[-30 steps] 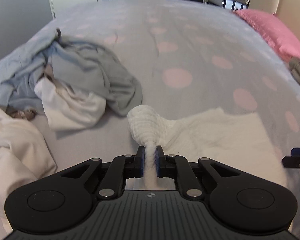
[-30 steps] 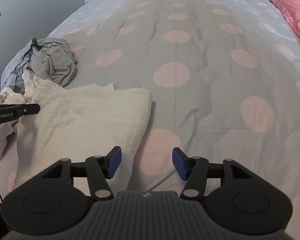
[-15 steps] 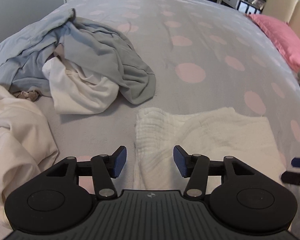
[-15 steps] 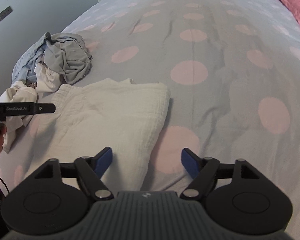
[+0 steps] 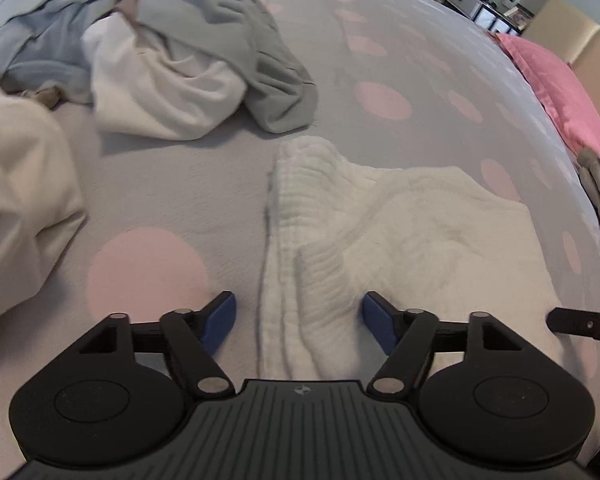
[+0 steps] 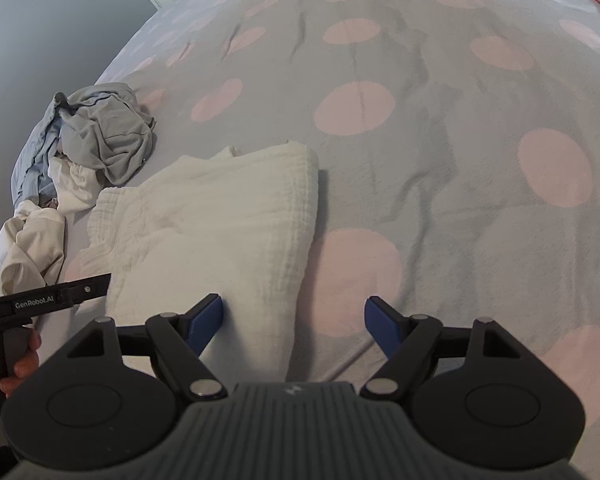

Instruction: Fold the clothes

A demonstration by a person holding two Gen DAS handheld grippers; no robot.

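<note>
Your left gripper (image 5: 299, 322) is spread wide and holds nothing, its blue pads straddling the left edge of the folded white textured cloth (image 5: 400, 236), which lies on the near part of the grey, pink-dotted bedspread (image 6: 440, 152). Your right gripper (image 6: 294, 320) is equally wide and empty over the cloth's right edge. A heap of unfolded clothes (image 5: 172, 56) lies far left.

A bedroom. A wide bed (image 5: 400, 40) fills most of the scene, covered by a grey bedspread (image 6: 440, 168) with large pale pink dots. A pink pillow (image 5: 556, 92) lies at its head against a beige padded headboard (image 5: 580, 40). Beyond stand low drawers (image 5: 466, 0); a plain grey wall (image 6: 52, 12) rises on the left.
</note>
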